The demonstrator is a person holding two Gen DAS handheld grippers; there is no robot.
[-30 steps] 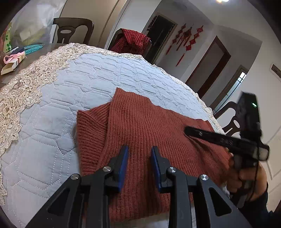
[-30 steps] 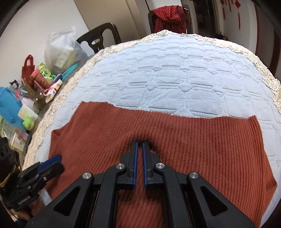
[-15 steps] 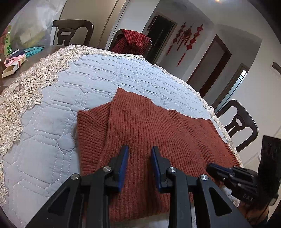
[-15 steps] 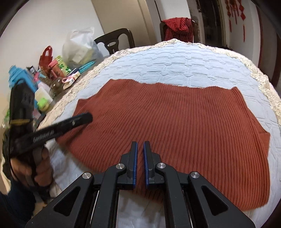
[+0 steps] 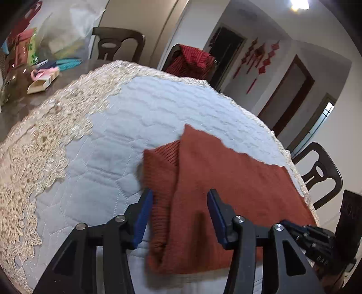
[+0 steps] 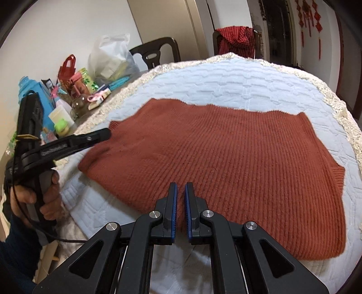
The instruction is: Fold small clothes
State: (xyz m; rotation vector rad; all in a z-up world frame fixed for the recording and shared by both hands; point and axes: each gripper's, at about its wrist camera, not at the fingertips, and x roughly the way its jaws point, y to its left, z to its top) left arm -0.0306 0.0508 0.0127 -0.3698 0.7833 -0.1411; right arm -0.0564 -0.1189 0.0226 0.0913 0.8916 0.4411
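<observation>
a: where's the rust-red ribbed knit sweater [image 6: 226,162]?

b: flat on the pale blue quilted table cover [image 6: 237,81], left sleeve already folded in (the rest looks unfolded).

a: and the grippers?

b: left gripper [image 5: 178,203] gapes wide over that sleeve edge, holding nothing. right gripper [image 6: 180,192] nearly closed at the near hem; whether it pinches fabric, can't tell.

White walls [image 5: 267,74] enclosed the room. Dark wooden chairs [image 5: 117,43] stood around the table, one draped with red checked cloth [image 6: 237,38]. Red knot ornaments [image 5: 260,54] hung beside a dark doorway [image 5: 226,47]. A ceiling light [image 5: 299,4] glowed; what looked like a window [image 5: 325,113] showed at right.
</observation>
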